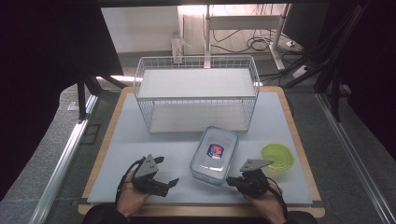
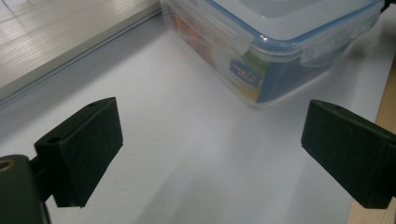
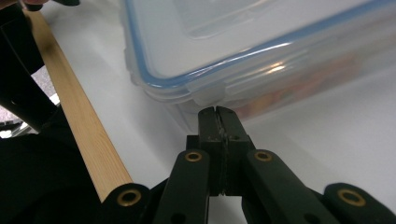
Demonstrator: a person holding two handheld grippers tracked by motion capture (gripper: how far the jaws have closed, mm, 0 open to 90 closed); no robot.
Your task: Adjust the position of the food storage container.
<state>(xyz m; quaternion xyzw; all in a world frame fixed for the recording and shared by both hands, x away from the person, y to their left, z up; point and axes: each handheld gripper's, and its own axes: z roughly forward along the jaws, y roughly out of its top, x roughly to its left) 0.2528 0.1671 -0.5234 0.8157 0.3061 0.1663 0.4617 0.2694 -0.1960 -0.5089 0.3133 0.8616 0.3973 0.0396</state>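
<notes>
Currently: clear lidded container point(image 1: 214, 155) lies lengthwise between grippers | right gripper point(image 1: 232, 181), pressed together, nearly touches its corner | left gripper point(image 1: 166, 171) spread, farther off.

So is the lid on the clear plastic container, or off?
On. The blue-rimmed lid sits flush on the container, and in the right gripper view a side latch is folded down. Whether every latch is snapped, I cannot tell.

clear blue-rimmed container point(image 1: 214, 155), lime-green lid point(image 1: 277, 156), white wire basket point(image 1: 196, 93).
</notes>
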